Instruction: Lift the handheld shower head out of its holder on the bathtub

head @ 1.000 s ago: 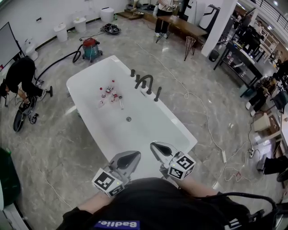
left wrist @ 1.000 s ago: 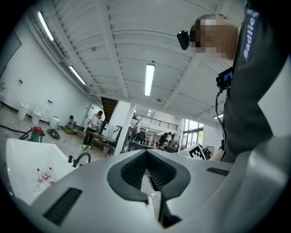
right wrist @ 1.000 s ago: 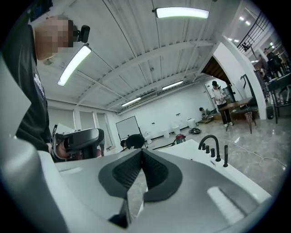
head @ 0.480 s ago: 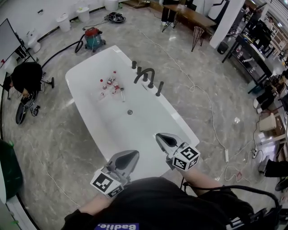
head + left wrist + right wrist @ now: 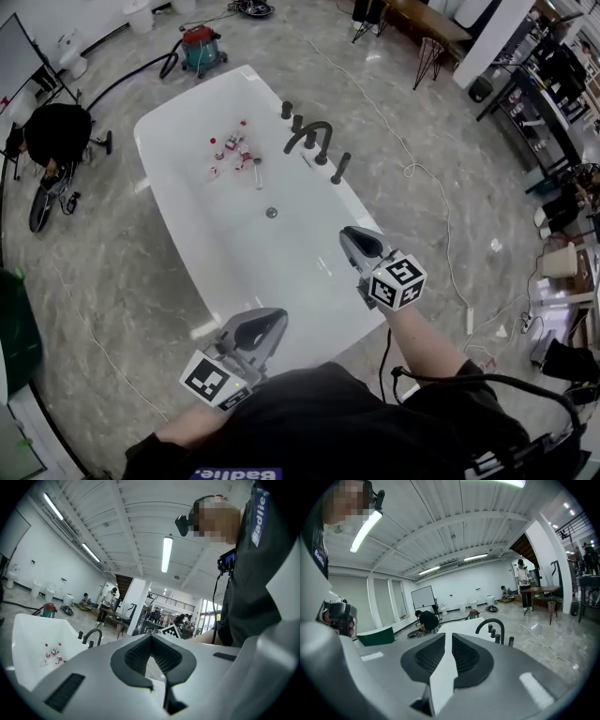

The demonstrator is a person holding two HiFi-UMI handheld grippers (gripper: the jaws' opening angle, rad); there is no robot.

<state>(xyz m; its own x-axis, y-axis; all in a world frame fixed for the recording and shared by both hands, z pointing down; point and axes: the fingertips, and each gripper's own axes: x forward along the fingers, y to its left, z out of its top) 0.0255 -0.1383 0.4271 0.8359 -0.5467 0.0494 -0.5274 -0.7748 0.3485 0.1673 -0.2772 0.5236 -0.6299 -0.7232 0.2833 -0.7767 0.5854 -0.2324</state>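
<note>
A white bathtub [image 5: 178, 141] fills the middle of the head view. On its right rim stand a black arched faucet [image 5: 311, 136], black knobs [image 5: 287, 110] and the black handheld shower head [image 5: 341, 168], upright in its holder. My right gripper [image 5: 354, 239] hovers over the tub's right rim, short of the shower head, its jaws opening by a slit with nothing between them. Its own view shows the faucet [image 5: 490, 623] and shower head [image 5: 511, 641] ahead. My left gripper [image 5: 265, 328] stays shut and empty at the tub's near end.
Small red-and-white bottles [image 5: 232, 150] and a drain [image 5: 271, 213] lie in the tub. A red vacuum [image 5: 201, 47] with its hose stands beyond it. A person [image 5: 52, 136] crouches at left. A white cable [image 5: 441, 234] runs over the floor at right.
My right gripper has moved forward along the tub's right rim toward the faucet set. The left gripper shifted only a little. The bathtub now sits closer in the head view.
</note>
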